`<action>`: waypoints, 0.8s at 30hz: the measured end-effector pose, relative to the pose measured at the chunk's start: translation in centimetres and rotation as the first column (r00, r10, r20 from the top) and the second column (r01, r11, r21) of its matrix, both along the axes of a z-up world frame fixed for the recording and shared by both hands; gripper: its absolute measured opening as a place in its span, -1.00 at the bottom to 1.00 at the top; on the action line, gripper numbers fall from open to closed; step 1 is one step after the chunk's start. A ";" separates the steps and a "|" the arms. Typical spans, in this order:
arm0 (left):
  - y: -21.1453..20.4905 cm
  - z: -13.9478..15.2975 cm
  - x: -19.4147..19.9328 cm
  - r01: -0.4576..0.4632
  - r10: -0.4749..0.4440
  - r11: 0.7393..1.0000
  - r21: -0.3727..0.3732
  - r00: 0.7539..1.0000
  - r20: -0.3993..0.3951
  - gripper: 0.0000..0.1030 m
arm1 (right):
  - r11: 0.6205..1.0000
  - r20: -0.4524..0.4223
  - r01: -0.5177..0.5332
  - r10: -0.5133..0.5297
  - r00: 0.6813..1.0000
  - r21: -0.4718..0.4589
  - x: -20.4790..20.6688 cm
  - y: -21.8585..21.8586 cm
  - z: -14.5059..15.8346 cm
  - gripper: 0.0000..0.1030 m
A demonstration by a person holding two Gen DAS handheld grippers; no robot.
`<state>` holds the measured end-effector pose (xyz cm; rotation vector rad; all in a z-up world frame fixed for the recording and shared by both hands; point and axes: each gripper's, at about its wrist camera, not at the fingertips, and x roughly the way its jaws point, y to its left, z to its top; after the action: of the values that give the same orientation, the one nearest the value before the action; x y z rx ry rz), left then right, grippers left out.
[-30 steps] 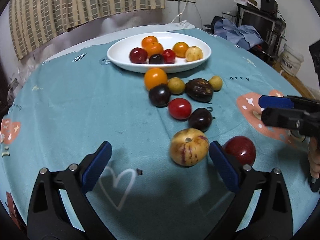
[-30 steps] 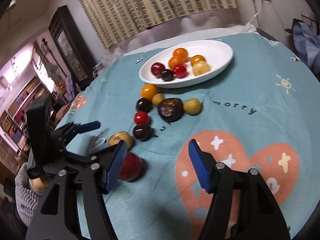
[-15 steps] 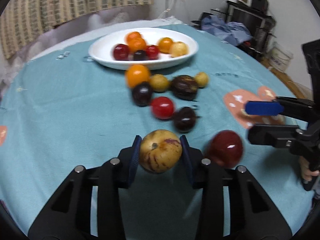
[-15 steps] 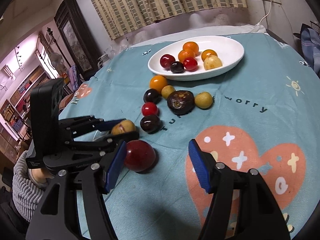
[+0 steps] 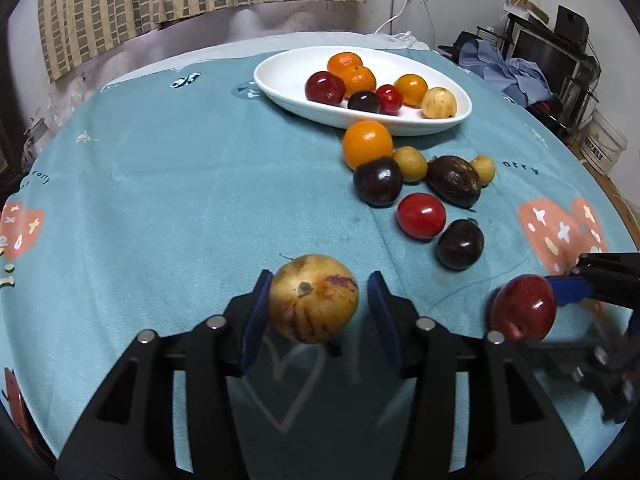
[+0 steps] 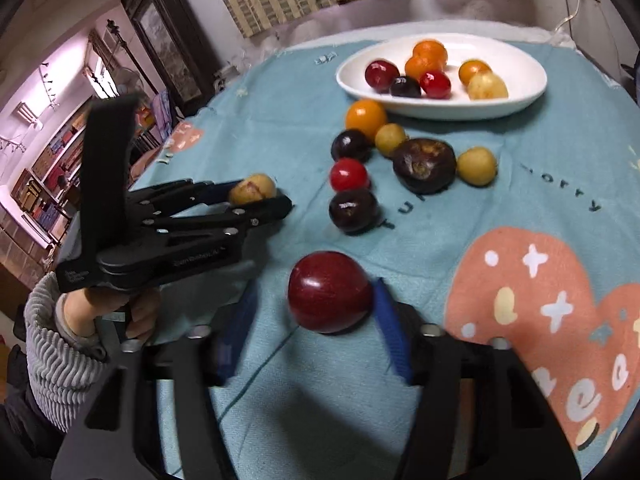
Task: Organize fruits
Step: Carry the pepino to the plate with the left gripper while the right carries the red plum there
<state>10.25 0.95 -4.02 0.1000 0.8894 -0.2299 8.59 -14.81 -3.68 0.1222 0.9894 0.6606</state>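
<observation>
Left wrist view: the left tongs [image 5: 316,312] hold a yellow streaked fruit [image 5: 313,298] above the near bench [image 5: 180,184].

Right wrist view: the right tongs [image 6: 312,320] bracket a dark red plum [image 6: 330,291], grip uncertain through blur.

Likely next: carry both fruits to the far white dish [image 6: 516,68] and release gently.

Both grippers are matte black plastic with chunky triangular cutouts, silver screws at the joints and blue pads on the fingertips [image 5: 256,312]. The left gripper [image 6: 256,196] has faint white lettering along its body. The person's hand [image 6: 100,312] is bare-skinned, coming out of a ribbed grey knit sleeve [image 6: 52,352].
</observation>
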 end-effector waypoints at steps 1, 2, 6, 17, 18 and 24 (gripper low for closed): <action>-0.3 0.0 0.0 0.009 -0.009 1.000 0.009 1.000 -0.001 0.12 | 1.000 -0.009 0.004 -0.004 1.000 0.018 0.1 -0.3 -0.1 -0.20; -0.4 -0.1 -0.1 0.015 -0.015 1.000 0.015 1.000 -0.001 0.19 | 1.000 -0.009 0.005 -0.005 1.000 0.023 0.1 -0.4 -0.1 -0.21; -0.3 -0.2 0.1 0.012 -0.012 1.000 0.002 1.000 -0.010 0.48 | 0.999 0.010 -0.002 0.002 1.000 0.040 -0.2 -0.7 0.3 -0.21; 0.3 0.8 -0.5 0.001 0.001 0.999 -0.052 0.999 0.035 -0.24 | 0.995 0.030 0.074 -0.076 0.997 0.066 -0.1 -2.2 0.9 -0.21; 0.3 1.1 -0.5 0.008 -0.005 0.998 -0.061 0.999 0.048 -0.24 | 0.992 0.060 0.096 -0.100 0.993 0.077 -0.1 -2.6 1.4 -0.21; -1.4 5.5 3.0 0.021 -0.012 0.998 -0.066 0.990 0.139 -0.23 | 0.974 0.158 0.218 -0.226 0.961 0.069 3.7 -4.8 5.2 -0.21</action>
<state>13.23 -0.41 1.47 0.0596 0.7420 -0.2650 12.30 -19.64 1.56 0.2172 0.7861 0.4815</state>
